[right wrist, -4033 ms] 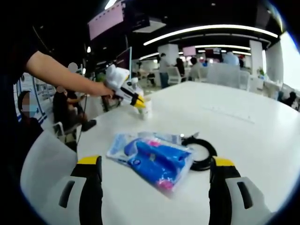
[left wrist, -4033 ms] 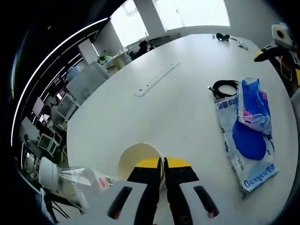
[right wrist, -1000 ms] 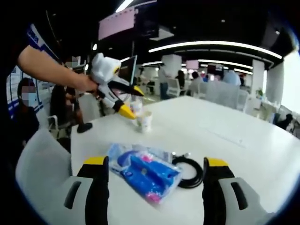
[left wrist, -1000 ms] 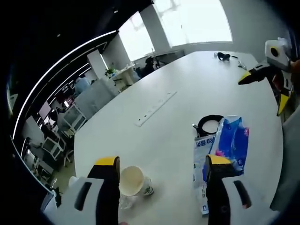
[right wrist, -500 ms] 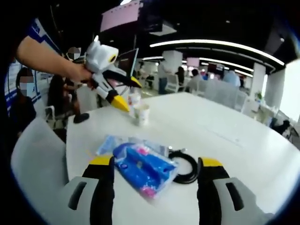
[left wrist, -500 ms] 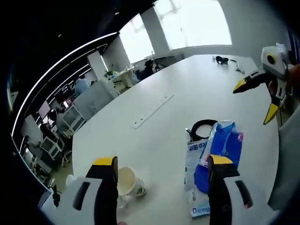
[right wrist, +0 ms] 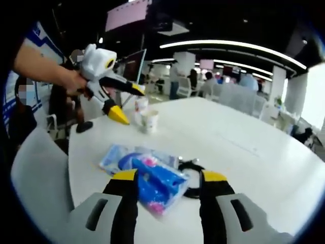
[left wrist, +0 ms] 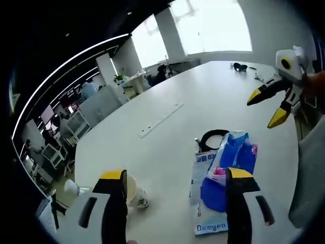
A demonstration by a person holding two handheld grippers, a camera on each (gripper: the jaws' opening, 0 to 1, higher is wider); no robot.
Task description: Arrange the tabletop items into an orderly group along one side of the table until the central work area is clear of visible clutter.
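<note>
- Left: the left gripper (right wrist: 122,101), jaws spread wide and empty, has let go of the paper cup (right wrist: 149,122) it clamped seconds ago; the cup stands upright at the table (left wrist: 167,91) edge.
- Centre: the blue packet (right wrist: 152,180) lies flat, long axis running from the near edge toward the black cable coil (left wrist: 213,138).
- Right: the right gripper (right wrist: 162,178), jaws narrowing but open, has closed in on the packet, likely the next item to move.

Your left gripper (left wrist: 175,178) has black jaws tipped yellow on a white body; your right gripper (right wrist: 165,178) matches it. The table (left wrist: 167,86) is plain white. At five o'clock lies a blue package (left wrist: 231,157) with pink flecks on a pale wrapper (left wrist: 203,203) with blue lettering. The cable (left wrist: 210,137) is black, the paper cup (right wrist: 149,121) white with green print.
</note>
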